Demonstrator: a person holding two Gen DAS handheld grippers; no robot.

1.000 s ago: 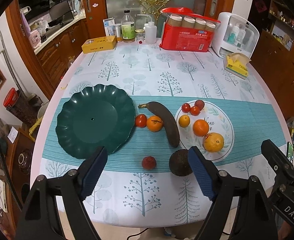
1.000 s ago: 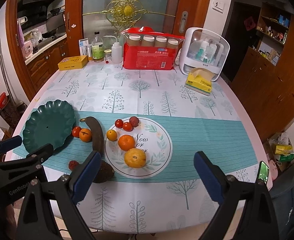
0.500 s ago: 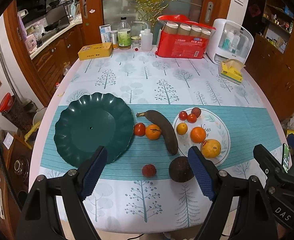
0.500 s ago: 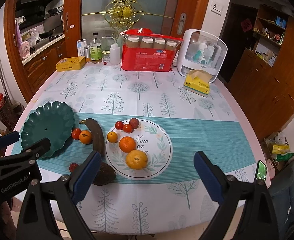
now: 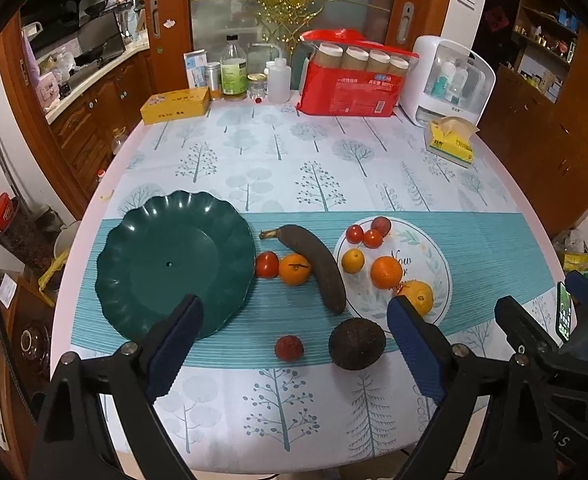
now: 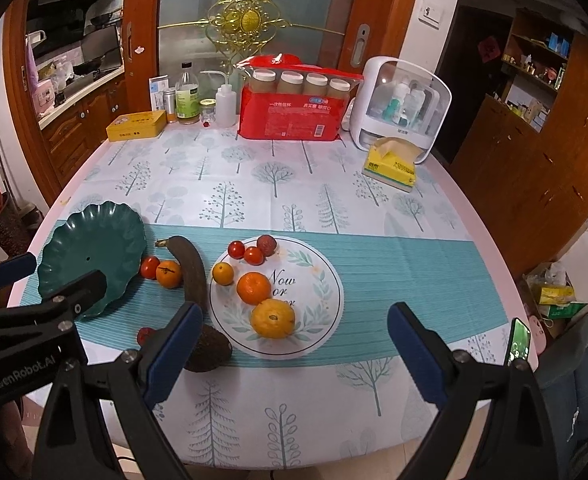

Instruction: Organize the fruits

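An empty dark green plate (image 5: pixel 166 264) lies on the left of the teal runner. To its right are a tomato (image 5: pixel 267 265), an orange (image 5: pixel 294 269) and a blackened banana (image 5: pixel 317 264). The white plate (image 5: pixel 425 252) holds several fruits, among them an orange (image 6: pixel 254 288) and a yellow citrus (image 6: pixel 273 318). A small red fruit (image 5: pixel 289 347) and a dark avocado (image 5: pixel 356 343) sit nearer the front edge. My left gripper (image 5: pixel 294 308) hovers above them, its jaws opening, with nothing between them. My right gripper (image 6: pixel 294 312) stands open and empty over the white plate's near side.
Along the far edge stand a yellow tin (image 5: pixel 176 105), bottles (image 5: pixel 234 70), a red pack of cups (image 5: pixel 349 80), a white storage box (image 5: pixel 449 80) and a tissue pack (image 5: pixel 451 140). A phone (image 6: pixel 519 340) shows at the right. Wooden cabinets flank the table.
The left gripper's fingers stand a little wider apart, and its view has tilted up slightly. No fruit has moved, and the right gripper is as before.
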